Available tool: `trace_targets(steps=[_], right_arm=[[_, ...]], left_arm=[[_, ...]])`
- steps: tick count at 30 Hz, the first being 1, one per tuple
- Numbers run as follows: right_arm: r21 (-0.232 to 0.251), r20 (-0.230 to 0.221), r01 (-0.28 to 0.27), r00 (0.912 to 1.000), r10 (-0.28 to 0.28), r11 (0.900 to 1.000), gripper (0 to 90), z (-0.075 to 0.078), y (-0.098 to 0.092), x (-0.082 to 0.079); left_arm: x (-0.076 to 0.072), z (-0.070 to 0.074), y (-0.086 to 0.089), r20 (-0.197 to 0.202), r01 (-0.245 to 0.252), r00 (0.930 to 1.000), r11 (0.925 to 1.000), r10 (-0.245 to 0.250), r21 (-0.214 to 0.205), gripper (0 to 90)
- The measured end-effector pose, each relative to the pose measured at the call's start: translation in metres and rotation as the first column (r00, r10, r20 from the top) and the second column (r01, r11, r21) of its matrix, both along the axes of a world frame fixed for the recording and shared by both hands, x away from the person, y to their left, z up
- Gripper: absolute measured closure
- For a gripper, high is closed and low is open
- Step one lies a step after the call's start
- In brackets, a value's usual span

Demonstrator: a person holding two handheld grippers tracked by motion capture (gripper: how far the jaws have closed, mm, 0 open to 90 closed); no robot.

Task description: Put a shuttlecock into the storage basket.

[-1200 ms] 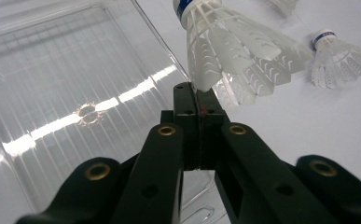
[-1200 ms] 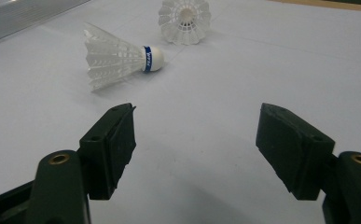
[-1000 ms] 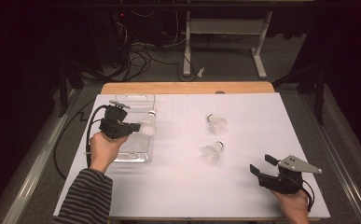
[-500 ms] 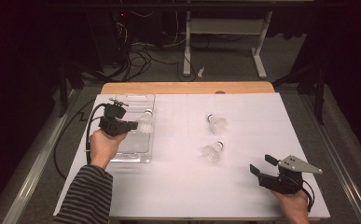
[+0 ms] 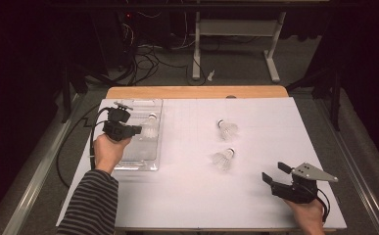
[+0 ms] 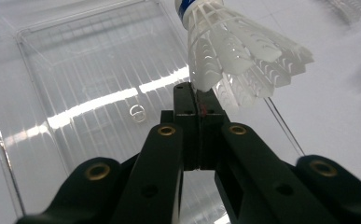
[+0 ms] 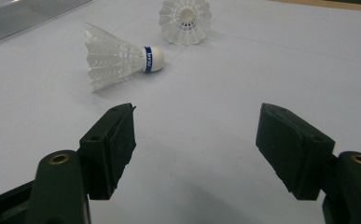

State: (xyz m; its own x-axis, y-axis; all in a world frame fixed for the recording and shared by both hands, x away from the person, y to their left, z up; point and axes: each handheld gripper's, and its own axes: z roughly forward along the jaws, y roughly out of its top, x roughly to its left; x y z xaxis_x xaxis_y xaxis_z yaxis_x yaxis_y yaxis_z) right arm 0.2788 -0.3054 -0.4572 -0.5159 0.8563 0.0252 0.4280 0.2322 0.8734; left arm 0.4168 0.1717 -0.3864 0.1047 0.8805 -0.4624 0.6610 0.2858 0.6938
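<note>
Left tool [image 6: 197, 100] is clenched on the feather skirt of a shuttlecock [image 6: 234, 51], holding it over the clear plastic tray [image 6: 75, 84] at the tabletop's [image 5: 187, 196] left. To do this well, I'd lower it until it sits inside the rim, then let go. Right tool [image 7: 194, 144] rests released — two more shuttlecocks [image 7: 122, 58] lie ahead. Up close the pinch on the skirt's edge reads clearly; from above it's just a white blur.
</note>
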Motion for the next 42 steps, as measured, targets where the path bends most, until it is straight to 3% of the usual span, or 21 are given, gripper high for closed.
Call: trace_targets(steps=[13,42], right_arm=[[0.000,-0.002,-0.001,1.0000,0.001,1.0000,29.0,0.000,0.000,0.000],[-0.002,-0.006,-0.005,1.0000,0.005,1.0000,28.9,-0.001,0.000,0.001]], left_arm=[[0.011,-0.011,0.000,-0.011,-0.024,0.9996,0.9992,0.024,0.033,89.7],[0.038,-0.038,-0.001,-0.063,-0.077,0.9948,0.9959,0.080,0.048,89.1]])
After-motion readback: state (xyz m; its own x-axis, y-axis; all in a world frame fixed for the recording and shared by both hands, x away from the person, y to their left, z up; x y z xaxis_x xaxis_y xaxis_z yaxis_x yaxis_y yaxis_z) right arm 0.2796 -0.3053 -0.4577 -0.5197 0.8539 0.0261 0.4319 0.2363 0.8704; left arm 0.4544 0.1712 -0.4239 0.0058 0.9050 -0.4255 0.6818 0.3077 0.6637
